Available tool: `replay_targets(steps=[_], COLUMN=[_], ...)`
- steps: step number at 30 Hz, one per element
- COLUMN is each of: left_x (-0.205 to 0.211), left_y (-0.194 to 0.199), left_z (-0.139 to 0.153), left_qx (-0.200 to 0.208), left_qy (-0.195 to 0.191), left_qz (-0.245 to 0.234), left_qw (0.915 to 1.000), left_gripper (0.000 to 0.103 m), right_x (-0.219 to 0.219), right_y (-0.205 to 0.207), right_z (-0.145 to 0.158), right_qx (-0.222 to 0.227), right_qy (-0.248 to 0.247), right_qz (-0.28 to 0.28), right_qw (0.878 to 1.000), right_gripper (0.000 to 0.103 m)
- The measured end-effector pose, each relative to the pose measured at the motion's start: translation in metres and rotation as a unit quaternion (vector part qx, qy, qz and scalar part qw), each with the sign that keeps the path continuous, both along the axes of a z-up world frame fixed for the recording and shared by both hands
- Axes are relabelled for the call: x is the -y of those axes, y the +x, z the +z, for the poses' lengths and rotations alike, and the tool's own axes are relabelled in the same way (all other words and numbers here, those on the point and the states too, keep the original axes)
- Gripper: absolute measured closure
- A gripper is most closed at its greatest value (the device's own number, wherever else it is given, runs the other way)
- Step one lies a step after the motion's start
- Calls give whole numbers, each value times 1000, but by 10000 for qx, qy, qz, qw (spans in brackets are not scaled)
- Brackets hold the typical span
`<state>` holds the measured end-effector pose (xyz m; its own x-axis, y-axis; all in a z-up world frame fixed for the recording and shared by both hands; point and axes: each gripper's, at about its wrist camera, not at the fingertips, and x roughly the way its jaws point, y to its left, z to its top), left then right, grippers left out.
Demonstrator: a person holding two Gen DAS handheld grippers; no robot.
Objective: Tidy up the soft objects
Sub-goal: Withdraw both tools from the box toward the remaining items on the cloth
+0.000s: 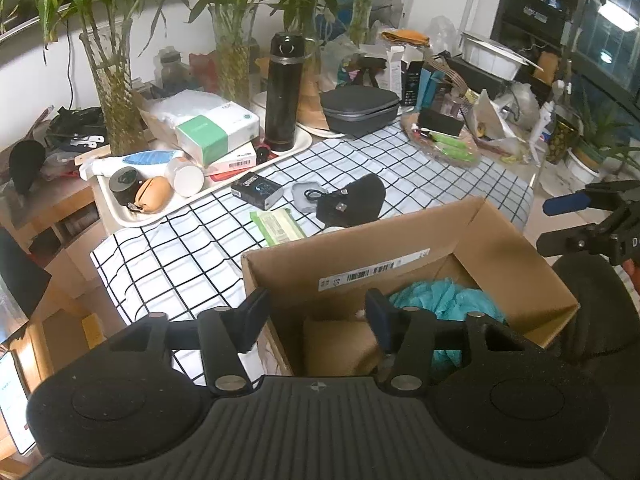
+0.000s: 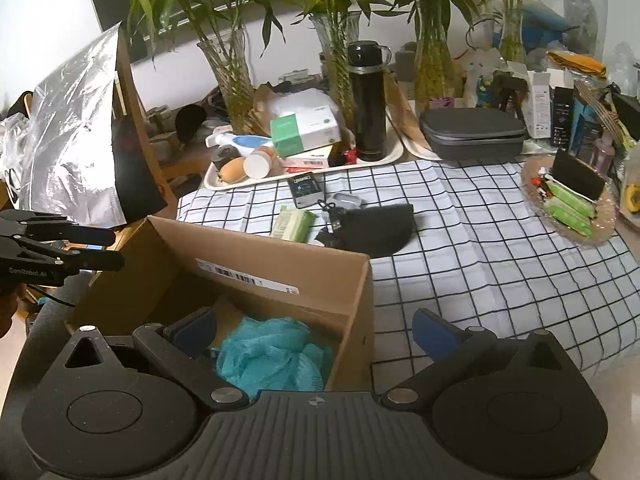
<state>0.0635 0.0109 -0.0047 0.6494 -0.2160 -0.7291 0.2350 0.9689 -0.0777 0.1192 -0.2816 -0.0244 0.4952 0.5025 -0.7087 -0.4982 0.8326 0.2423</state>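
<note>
We hold our left gripper (image 1: 316, 320) and right gripper (image 2: 316, 334) spread wide and empty above the open brown cardboard box (image 2: 256, 256); the teal mesh bath pouf (image 2: 272, 354) lies inside; the black fabric pouch (image 2: 378, 226) at twelve o'clock beyond it on the checked cloth (image 2: 500, 264) seems left

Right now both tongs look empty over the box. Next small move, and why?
Probably send the right tongs forward to the black soft pouch on the checked cloth. Both tongs are open and hold nothing; the left tongs hover at the cardboard box, where the teal mesh puff already lies. The pouch lies beyond the box's far wall, unobstructed.
</note>
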Motion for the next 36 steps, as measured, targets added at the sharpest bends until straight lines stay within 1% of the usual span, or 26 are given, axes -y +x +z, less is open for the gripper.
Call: replay_targets(steps=[2,11,15,20,36], left_x=[0,-1,-3,-1,-5], left_y=[0,2,2,3,15], left_z=[1,2,4,3,0], left_qx=[56,84,145,181,260], left_qy=[13,27,-23,44,-20], left_qz=[44,61,63,37,12], left_qw=[10000,9999,9999,9998,9997], left_gripper=[35,35,35,35,35], right_x=[0,2,2,3,15], right_y=[1,3,5,8,32], right_z=[0,-1,-2,-2,-7], right_qx=[8,-19,-28,-36,-41], right_qy=[-3,95,113,174,427], right_qz=[-19,-71,-49,-57,-467], right_qw=[10000,9999,9999,9998,9980], right_gripper=[0,0,0,0,0])
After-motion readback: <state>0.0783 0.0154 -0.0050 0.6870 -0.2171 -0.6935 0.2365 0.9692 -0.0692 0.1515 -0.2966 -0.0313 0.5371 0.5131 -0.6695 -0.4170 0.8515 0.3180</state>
